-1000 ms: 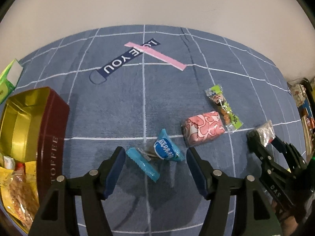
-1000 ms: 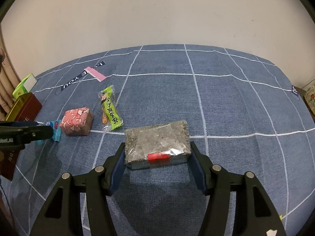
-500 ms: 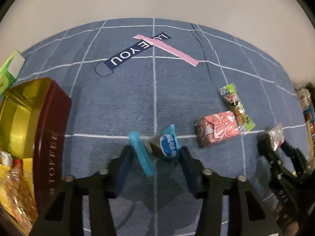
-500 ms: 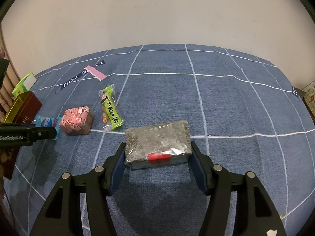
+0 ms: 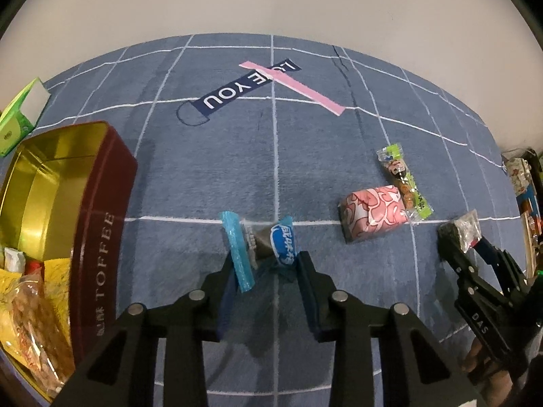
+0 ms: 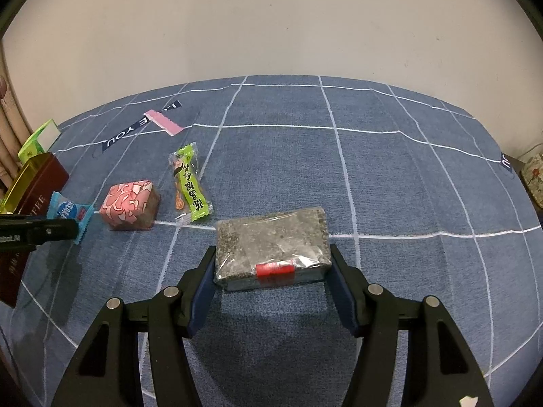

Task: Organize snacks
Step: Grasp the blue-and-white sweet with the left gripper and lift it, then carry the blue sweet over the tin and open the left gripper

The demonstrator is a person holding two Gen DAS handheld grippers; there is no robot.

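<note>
My left gripper (image 5: 266, 266) is shut on a small blue-wrapped candy (image 5: 261, 242) and holds it above the blue rug; it also shows in the right wrist view (image 6: 69, 212). My right gripper (image 6: 271, 264) is shut on a grey speckled snack block (image 6: 271, 242) with a red label, seen at the right of the left wrist view (image 5: 463, 230). A pink patterned packet (image 5: 373, 217) and a green snack bar (image 5: 404, 183) lie on the rug between the grippers. An open dark red toffee tin (image 5: 98, 210) with several snacks inside stands at the left.
A green box (image 5: 20, 115) lies behind the tin. A pink strip (image 5: 295, 84) and a dark "LOVE YOU" label (image 5: 244, 88) lie on the far rug. Clutter (image 5: 522, 183) sits past the rug's right edge. A pale wall stands behind.
My left gripper closed on the blue candy and lifted it off the rug. My right gripper kept hold of the grey block and barely moved.
</note>
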